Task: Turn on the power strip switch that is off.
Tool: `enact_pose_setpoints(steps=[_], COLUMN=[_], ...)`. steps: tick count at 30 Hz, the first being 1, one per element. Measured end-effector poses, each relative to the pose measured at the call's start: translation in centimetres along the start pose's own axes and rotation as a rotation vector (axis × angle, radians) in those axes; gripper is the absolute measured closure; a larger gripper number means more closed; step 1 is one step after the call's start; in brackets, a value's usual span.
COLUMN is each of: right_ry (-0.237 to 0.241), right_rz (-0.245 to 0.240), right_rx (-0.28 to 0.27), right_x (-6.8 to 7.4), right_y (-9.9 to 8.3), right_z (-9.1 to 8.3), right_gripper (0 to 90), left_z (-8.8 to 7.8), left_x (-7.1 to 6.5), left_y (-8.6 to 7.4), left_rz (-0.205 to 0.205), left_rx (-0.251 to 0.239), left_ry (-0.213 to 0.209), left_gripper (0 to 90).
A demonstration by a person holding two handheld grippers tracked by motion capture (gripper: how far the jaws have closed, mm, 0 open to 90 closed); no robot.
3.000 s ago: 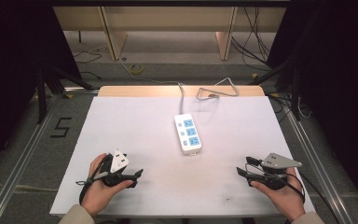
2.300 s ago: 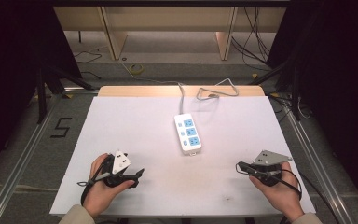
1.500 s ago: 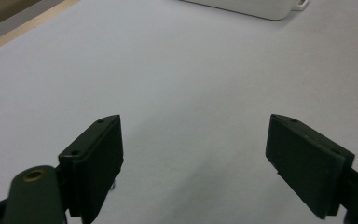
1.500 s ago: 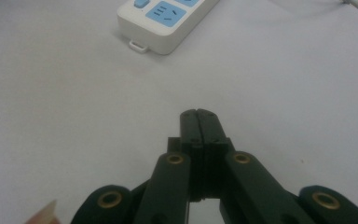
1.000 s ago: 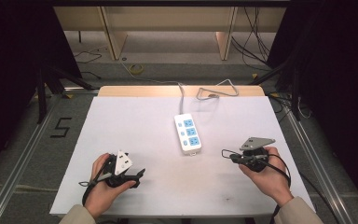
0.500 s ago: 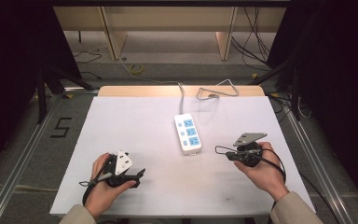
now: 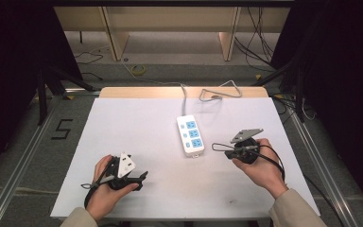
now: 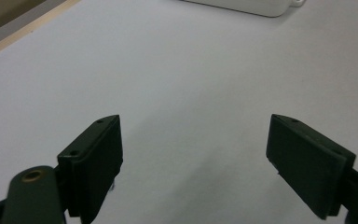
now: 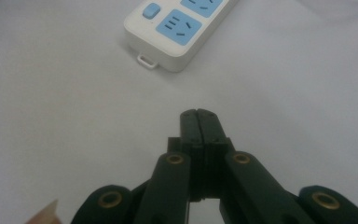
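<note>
The right gripper (image 7: 216, 147), its jaws pressed together on nothing, has moved from the table's 4 o'clock corner to just beside the power strip (image 7: 190, 135), which lies near the table's centre. I judge it is approaching the strip's near end, perhaps to press the switch. The left gripper (image 7: 142, 176) rests at 7 o'clock, jaws wide apart.
</note>
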State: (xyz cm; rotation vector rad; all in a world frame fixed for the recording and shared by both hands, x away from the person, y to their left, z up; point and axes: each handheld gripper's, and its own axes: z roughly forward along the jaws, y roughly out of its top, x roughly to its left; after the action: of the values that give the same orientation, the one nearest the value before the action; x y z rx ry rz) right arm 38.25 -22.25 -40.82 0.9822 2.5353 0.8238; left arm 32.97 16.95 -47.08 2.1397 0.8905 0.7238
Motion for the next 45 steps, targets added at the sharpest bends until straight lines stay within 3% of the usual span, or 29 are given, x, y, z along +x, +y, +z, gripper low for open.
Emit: enact_pose_setpoints(steps=[45], right_ry=[0.021], right_rz=[-0.031], right_rx=[0.068], right_x=[0.3], right_y=[3.7], right_z=[1.7], right_gripper=[90.0], left_z=[0.2], left_x=[-0.2], left_y=[0.1], left_rz=[0.01], left_rx=[0.001], left_ry=[-0.007], left_gripper=[18.6])
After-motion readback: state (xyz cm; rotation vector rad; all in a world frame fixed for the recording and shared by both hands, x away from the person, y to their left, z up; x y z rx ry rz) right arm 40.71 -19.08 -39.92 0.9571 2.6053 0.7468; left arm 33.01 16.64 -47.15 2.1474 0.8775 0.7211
